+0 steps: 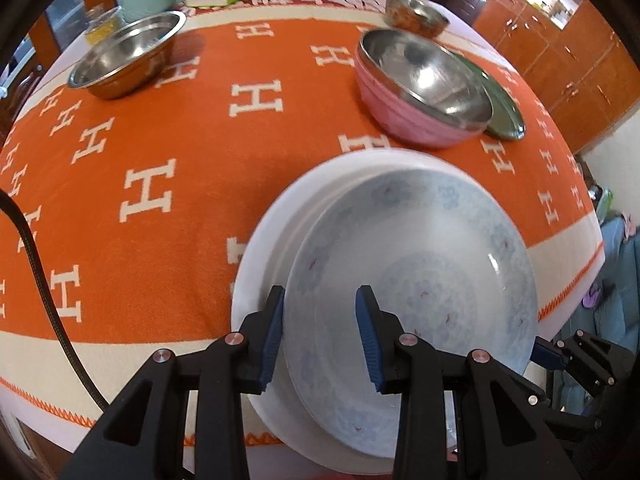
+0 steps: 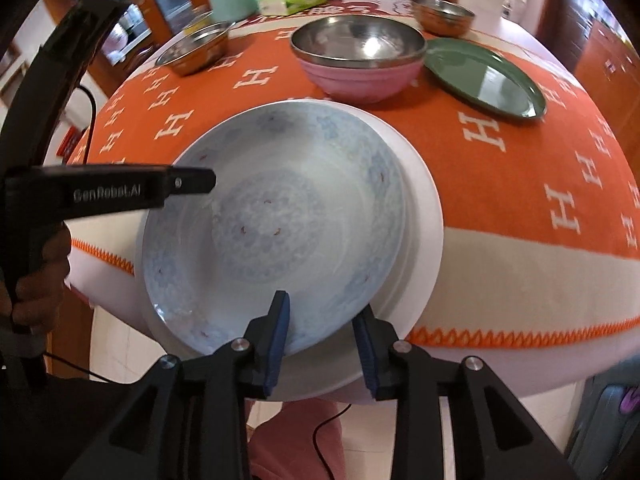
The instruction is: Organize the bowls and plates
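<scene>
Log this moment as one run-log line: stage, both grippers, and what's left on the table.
stage: blue plate on white plate | left gripper: straddles rim | right gripper: straddles rim | remaining: pink bowl, green plate

Both tongs tilted steeply down — left tongs (image 1: 320,336), right tongs (image 2: 322,340) parted.

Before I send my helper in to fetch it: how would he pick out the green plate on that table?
Start at the orange tablecloth with its white H letters. Find the pink bowl holding a steel bowl; the green plate lies flat beside it, on the right in the right wrist view. It is the only dark green, shallow dish; the other plates are white or pale blue.
</scene>
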Demonstrator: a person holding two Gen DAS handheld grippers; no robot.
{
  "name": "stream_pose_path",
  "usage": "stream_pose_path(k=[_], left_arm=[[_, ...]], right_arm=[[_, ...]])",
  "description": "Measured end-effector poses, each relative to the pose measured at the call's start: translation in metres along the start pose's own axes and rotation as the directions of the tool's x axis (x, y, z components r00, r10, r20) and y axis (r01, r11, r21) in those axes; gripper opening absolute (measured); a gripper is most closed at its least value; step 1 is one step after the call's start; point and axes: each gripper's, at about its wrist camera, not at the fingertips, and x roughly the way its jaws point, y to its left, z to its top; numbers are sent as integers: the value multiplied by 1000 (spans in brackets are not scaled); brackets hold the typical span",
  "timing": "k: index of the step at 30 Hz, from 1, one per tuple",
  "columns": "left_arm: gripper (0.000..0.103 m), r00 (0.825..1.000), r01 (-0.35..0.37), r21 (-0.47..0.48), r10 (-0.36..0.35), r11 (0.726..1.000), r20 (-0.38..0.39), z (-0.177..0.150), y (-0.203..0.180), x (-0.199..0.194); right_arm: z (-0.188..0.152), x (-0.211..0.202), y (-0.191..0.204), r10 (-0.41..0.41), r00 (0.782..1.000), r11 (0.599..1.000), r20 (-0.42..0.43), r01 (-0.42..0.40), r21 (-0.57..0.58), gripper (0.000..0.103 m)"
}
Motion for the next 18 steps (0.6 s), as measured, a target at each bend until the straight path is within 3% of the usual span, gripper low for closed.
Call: stream_pose_path(k=[11,18], left_arm=[[35,999,-10,18,10,1000,45,5,-5,-16],[35,995,73,78,-78,994,63,2,-2,-40]], right_arm=[[2,-12,-2,-41,999,999,27,41,-32,35],[7,-28,5,-74,994,997,82,73,8,38]])
